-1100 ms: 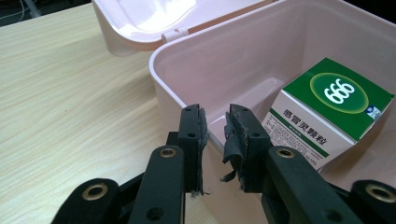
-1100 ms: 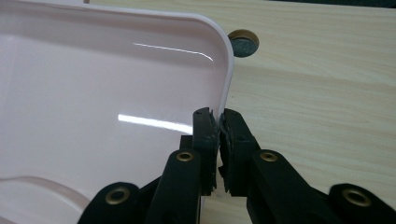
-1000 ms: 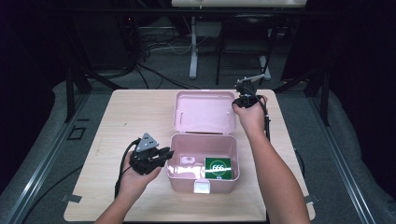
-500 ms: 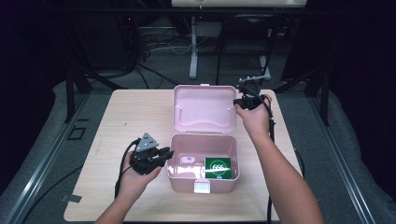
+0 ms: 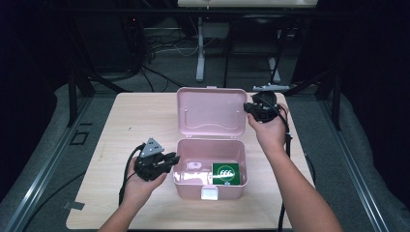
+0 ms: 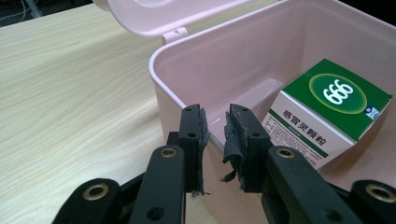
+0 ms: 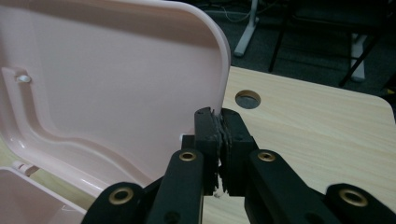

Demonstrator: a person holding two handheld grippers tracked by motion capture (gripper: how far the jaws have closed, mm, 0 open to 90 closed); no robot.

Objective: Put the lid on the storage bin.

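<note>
Pink plastic box (image 5: 211, 162) sits near the front-middle of the wooden table (image 5: 130, 121), lid (image 5: 211, 112) swung up and back on its hinge, standing nearly upright. Inside the box: one green-and-white carton (image 6: 327, 109) w/ white "666" in a green oval, leaning in the right part; rest of the floor is bare, smooth, glossy. Box walls are thin w/ a rolled rim and rounded corners; white latch tab on the front. Lid's inner face has a moulded raised outline. Tabletop is pale wood grain, matte, w/ a round cable hole.

Left gripper (image 6: 215, 135) straddles the box's left wall at the rim, jaws narrowly apart, frayed pads either side; can't tell if they press. Right gripper (image 7: 219, 135) has jaws closed together just beside the lid's right edge, holding nothing.
</note>
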